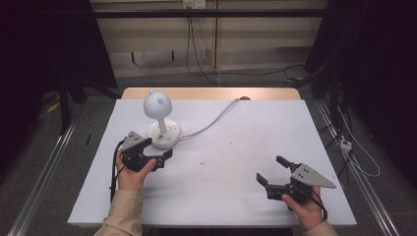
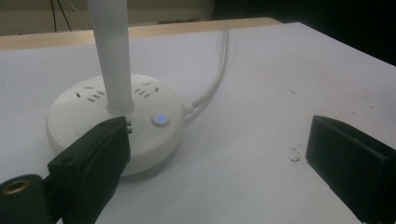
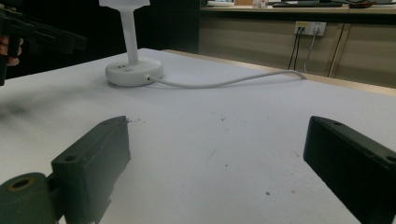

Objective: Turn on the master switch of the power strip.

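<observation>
Desk lamp (image 1: 160,123) stands at the table's (image 1: 246,196) back left, its round socket base with a blue-lit button (image 2: 160,118) just beside the left gripper (image 1: 156,149), jaws wide and empty. Likely light, rigid, smooth plastic; the stem (image 2: 112,56) looks the surest hold. Right gripper (image 1: 272,170), also wide and empty, rests well apart. No containers.

My desk lamp (image 1: 158,118) is white all over, its round base (image 2: 116,121) marked with grey socket slots and a small button (image 2: 160,118) glowing blue. Its cable (image 1: 211,123) is pale grey-white on the white tabletop (image 1: 236,162), which shows faint dark specks and a light wooden far edge. My left tool (image 1: 158,147) and right tool (image 1: 270,169) are black with grey top plates, and my sleeve (image 1: 123,216) is beige.
</observation>
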A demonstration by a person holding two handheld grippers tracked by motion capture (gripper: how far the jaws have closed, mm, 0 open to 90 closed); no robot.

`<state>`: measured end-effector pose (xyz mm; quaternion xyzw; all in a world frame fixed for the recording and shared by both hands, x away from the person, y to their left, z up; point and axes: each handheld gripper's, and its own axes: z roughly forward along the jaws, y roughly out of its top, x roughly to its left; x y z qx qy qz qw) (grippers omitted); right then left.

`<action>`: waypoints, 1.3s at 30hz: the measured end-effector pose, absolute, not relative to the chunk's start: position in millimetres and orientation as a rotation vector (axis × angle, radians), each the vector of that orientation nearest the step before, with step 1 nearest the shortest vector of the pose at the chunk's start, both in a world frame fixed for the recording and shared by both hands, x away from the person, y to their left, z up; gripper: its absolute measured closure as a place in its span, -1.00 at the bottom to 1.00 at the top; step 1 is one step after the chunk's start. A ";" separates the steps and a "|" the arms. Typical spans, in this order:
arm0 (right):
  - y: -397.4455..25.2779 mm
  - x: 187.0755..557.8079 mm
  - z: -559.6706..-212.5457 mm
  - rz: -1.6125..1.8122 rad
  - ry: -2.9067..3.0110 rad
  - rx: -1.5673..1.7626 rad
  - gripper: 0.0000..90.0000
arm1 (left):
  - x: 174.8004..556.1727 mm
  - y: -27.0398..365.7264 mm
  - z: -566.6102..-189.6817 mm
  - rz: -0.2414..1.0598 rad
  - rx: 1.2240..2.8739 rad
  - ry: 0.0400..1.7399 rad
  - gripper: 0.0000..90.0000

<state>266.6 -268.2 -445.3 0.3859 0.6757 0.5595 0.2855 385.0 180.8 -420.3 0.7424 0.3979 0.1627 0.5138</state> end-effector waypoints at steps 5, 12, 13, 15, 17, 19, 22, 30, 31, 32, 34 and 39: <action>-268.4 266.6 -445.4 1.492 1.809 1.027 -0.85 | 381.7 184.5 -421.3 0.396 1.789 0.957 -0.86; -268.4 266.9 -445.6 1.490 1.809 1.028 -0.85 | 377.8 191.6 -422.1 0.396 1.789 0.960 -0.86; -268.3 266.9 -445.6 1.489 1.810 1.028 -0.85 | 377.5 192.5 -422.3 0.399 1.786 0.961 -0.86; -268.0 266.9 -445.6 1.490 1.809 1.027 -0.85 | 376.3 194.8 -422.1 0.400 1.782 0.964 -0.86; -267.8 266.8 -445.6 1.489 1.810 1.026 -0.85 | 375.4 196.9 -421.9 0.408 1.780 0.964 -0.86; -268.0 266.8 -445.6 1.489 1.811 1.027 -0.85 | 374.7 198.9 -422.0 0.412 1.780 0.959 -0.86; -268.4 266.8 -445.6 1.490 1.811 1.029 -0.85 | 373.4 199.9 -422.3 0.410 1.783 0.961 -0.86; -267.5 266.6 -445.9 1.492 1.813 1.027 -0.85 | 368.7 204.6 -421.3 0.412 1.772 0.958 -0.86; -267.3 266.5 -445.8 1.492 1.814 1.028 -0.85 | 368.2 205.4 -421.5 0.415 1.772 0.960 -0.86; -267.2 266.5 -445.8 1.492 1.814 1.027 -0.85 | 367.5 206.7 -421.8 0.415 1.770 0.960 -0.86; -267.1 266.5 -445.9 1.491 1.815 1.027 -0.85 | 366.8 208.7 -422.0 0.416 1.774 0.959 -0.86; -266.3 266.2 -446.1 1.488 1.818 1.027 -0.84 | 364.6 212.7 -422.7 0.426 1.772 0.962 -0.86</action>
